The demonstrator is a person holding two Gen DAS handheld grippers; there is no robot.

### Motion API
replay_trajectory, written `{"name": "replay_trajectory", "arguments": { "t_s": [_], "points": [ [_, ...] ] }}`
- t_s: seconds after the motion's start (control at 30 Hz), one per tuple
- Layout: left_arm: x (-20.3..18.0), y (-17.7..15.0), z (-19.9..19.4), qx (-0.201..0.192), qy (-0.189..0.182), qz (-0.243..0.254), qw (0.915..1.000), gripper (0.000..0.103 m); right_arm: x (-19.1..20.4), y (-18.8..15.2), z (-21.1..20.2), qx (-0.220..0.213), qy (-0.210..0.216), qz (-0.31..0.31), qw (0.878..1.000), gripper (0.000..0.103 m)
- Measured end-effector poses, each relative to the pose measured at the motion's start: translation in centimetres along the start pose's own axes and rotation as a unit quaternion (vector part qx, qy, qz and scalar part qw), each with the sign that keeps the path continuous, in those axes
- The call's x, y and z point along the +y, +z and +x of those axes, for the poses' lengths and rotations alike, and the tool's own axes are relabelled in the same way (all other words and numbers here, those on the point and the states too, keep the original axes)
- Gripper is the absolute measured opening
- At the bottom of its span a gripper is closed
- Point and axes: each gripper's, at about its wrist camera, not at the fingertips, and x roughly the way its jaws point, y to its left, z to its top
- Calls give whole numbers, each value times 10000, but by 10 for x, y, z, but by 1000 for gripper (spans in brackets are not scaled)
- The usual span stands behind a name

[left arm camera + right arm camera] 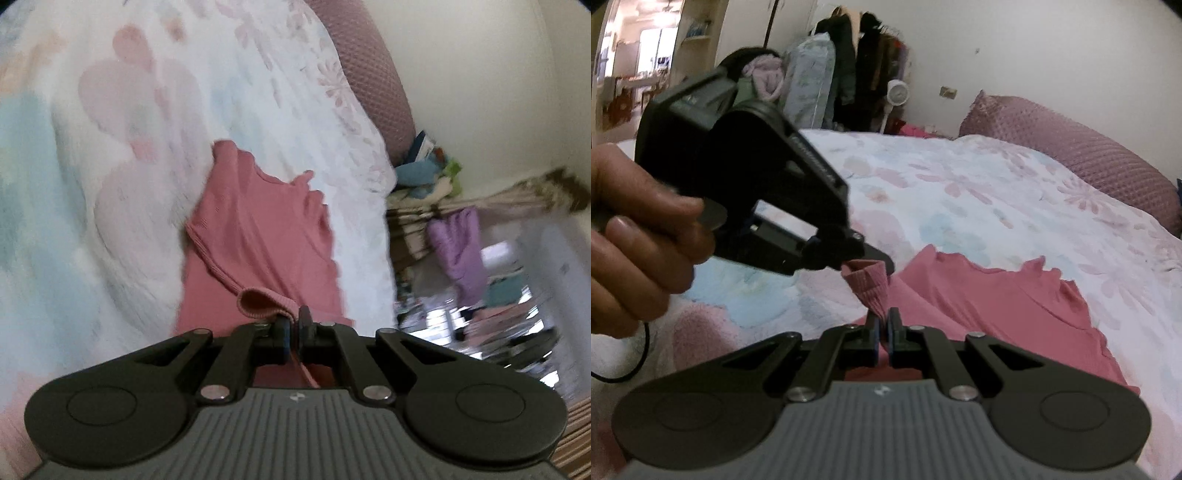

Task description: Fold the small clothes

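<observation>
The pink garment [979,295] lay on the floral bedspread [979,192], occupying the lower centre and lower right of the right wrist view. Its long axis ran from the lower centre of that frame toward the right, with a ruffled edge along the upper side, facing the mauve bolster [1082,147] at the upper right. In the left wrist view the pink garment [258,236] ran from the bottom centre up toward the frame centre.

The right gripper [884,332] had its 2 fingers pressed together on a ribbed band of the garment, which rose in a narrow strip from the jaws. The left gripper [871,258], held by the left hand [639,225] at the left of the frame, pinched the upper end of the same band. In its own view the left gripper [294,328] was closed on a rolled ribbed edge. The strip between the 2 grippers appeared taut, though blur limited certainty.
</observation>
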Motion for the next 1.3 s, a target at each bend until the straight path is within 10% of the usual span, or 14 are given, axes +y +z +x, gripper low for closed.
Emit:
{"name": "replay_trajectory", "arguments": {
  "t_s": [0.3,0.43,0.63,0.9,1.3],
  "points": [
    [19,0,-8,386,565,397,9969,4,6,-1,20,273,82,31,9996,1],
    [32,-7,-5,725,1297,726,9862,9,4,-21,34,967,602,186,9933,28],
    [14,-3,-35,219,1827,1139,9763,22,-43,-45,0,916,467,1077,9889,34],
    [-59,-28,3,452,1189,2265,9657,42,-134,-54,6,822,-1545,2222,9592,38],
    [-109,-77,132,1531,873,3213,9304,55,-168,-107,43,1006,-1520,2869,9405,38]
  ]
}}
